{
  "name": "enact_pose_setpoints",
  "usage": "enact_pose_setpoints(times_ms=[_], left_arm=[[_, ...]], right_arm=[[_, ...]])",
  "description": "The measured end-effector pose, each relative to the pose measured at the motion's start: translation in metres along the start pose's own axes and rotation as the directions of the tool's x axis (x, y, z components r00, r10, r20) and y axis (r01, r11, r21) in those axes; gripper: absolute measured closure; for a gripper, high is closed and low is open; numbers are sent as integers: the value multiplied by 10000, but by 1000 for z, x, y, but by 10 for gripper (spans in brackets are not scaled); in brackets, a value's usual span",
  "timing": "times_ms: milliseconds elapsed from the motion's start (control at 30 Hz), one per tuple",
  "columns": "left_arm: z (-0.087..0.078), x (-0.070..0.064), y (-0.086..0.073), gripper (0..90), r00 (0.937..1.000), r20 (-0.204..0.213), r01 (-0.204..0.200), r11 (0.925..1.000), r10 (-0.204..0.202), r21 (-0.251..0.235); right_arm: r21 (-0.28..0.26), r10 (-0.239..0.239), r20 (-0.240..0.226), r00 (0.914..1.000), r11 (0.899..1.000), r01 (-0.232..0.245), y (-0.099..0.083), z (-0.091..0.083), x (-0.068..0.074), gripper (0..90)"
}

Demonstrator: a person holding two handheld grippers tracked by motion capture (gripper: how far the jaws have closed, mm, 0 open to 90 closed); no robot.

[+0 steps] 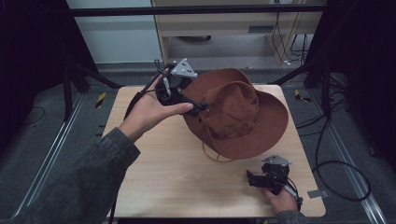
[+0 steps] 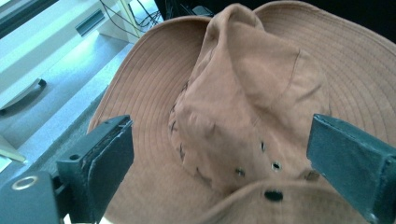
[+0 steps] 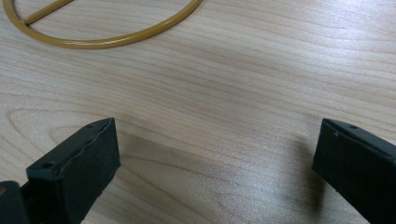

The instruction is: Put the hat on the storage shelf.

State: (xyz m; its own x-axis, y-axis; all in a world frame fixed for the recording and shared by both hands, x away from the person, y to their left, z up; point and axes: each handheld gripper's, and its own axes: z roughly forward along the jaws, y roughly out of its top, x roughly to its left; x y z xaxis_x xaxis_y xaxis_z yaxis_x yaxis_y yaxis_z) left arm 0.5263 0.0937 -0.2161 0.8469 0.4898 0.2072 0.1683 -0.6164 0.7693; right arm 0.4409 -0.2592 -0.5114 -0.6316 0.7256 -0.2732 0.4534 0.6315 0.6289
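A brown wide-brimmed hat [image 1: 233,109] sits tilted over the far right part of the wooden table [image 1: 177,186]. My left gripper [image 1: 201,106] is held at the hat's left side, against the brim. In the left gripper view its jaws stand wide open [image 2: 222,135], with the hat's crown [image 2: 243,107] ahead and the brim edge low between them. My right gripper [image 1: 253,178] rests low near the table's front right, below the hat. It is open [image 3: 215,140] over bare wood, with nothing between its jaws.
A thin yellow ring [image 3: 116,41] with a straight bar lies on the table ahead of the right gripper; its loop [image 1: 212,156] peeks out under the hat's near brim. Dark frame legs and cables surround the table. A small grey tag [image 1: 317,193] sits at the front right corner.
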Motion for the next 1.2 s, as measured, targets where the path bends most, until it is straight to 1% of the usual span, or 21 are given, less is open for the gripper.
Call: enact_pose_setpoints(times_ms=[100, 167, 200, 233, 267, 333, 400, 433, 467, 533, 600, 633, 700, 733, 800, 867, 900, 967, 1000, 1100, 1200], left_arm=[[-8, 4, -9, 66, 9999, -65, 83, 10000, -83, 1], [-11, 5, -13, 66, 9999, -105, 114, 9999, -114, -4], [-14, 6, -16, 65, 9997, -125, 193, 9998, -193, -38], [-15, 7, -18, 64, 9997, -142, 214, 9998, -215, -44], [-20, 9, -22, 62, 9994, -182, 302, 9995, -304, -96], [-23, 10, -24, 61, 9993, -202, 314, 9994, -316, -118], [-28, 12, -29, 60, 9987, -282, 424, 9990, -428, -151], [-30, 13, -31, 60, 9985, -312, 454, 9988, -460, -179], [-33, 14, -34, 60, 9982, -343, 487, 9986, -494, -193], [-36, 14, -37, 60, 9977, -366, 555, 9981, -565, -265], [-42, 15, -46, 63, 9964, -537, 640, 9972, -661, -400], [-44, 15, -49, 62, 9959, -573, 676, 9969, -699, -415], [-45, 16, -52, 63, 9957, -595, 683, 9968, -707, -413], [-48, 16, -59, 62, 9951, -607, 762, 9963, -786, -404], [-51, 17, -65, 61, 9942, -618, 851, 9955, -876, -408], [-53, 18, -73, 59, 9935, -629, 920, 9949, -946, -424], [-53, 18, -73, 58, 9935, -629, 920, 9949, -946, -424], [-54, 17, -85, 56, 9928, -620, 1000, 9943, -1022, -383], [-54, 17, -85, 55, 9928, -620, 1000, 9943, -1022, -383], [-52, 17, -100, 51, 9917, -574, 1134, 9929, -1152, -346], [-45, 18, -118, 42, 9900, -599, 1265, 9918, -1275, -200]], right_arm=[[0, -7, 7, 10000, 10000, 7, 0, 0, 0, 7], [0, 3, 0, 10000, 10000, -3, 0, 0, 0, 7], [4, 2, -68, 10000, 10000, -1, 0, 0, 0, 7], [5, -3, 13, 10000, 10000, 3, 0, 0, 0, 6], [1, 4, 9, 10000, 10000, -4, 0, 0, 0, 7], [7, 0, 8, 10000, 10000, 0, 0, 0, 0, 7], [2, 1, 5, 10000, 10000, -1, 0, 0, 0, 7], [21, -1, 103, 9999, 10000, 1, 0, 0, 0, 7], [2, 5, 2, 10000, 10000, -5, 0, 0, 0, 7], [1, -1, -1, 10000, 10000, 1, 0, 0, 0, 7], [21, -8, 106, 9999, 10000, 8, 0, 0, 0, 6], [37, -16, 72, 10000, 10000, 15, 0, 0, 0, 7], [31, -11, 78, 10000, 10000, 11, 0, 0, 0, 6], [42, -12, 101, 9999, 10000, 12, 0, 0, 0, 7], [39, -3, 102, 9999, 10000, 3, 0, 0, 0, 6], [38, -12, 108, 9999, 10000, 12, 0, 0, 0, 6], [38, -12, 108, 9999, 10000, 12, 0, 0, 0, 6], [34, -7, 107, 9999, 10000, 7, 0, 0, 0, 7], [34, -7, 107, 9999, 10000, 7, 0, 0, 0, 7], [37, -7, 105, 9999, 10000, 6, 0, 0, 0, 6], [40, 1, 109, 9999, 10000, -1, 0, 0, 0, 7]])
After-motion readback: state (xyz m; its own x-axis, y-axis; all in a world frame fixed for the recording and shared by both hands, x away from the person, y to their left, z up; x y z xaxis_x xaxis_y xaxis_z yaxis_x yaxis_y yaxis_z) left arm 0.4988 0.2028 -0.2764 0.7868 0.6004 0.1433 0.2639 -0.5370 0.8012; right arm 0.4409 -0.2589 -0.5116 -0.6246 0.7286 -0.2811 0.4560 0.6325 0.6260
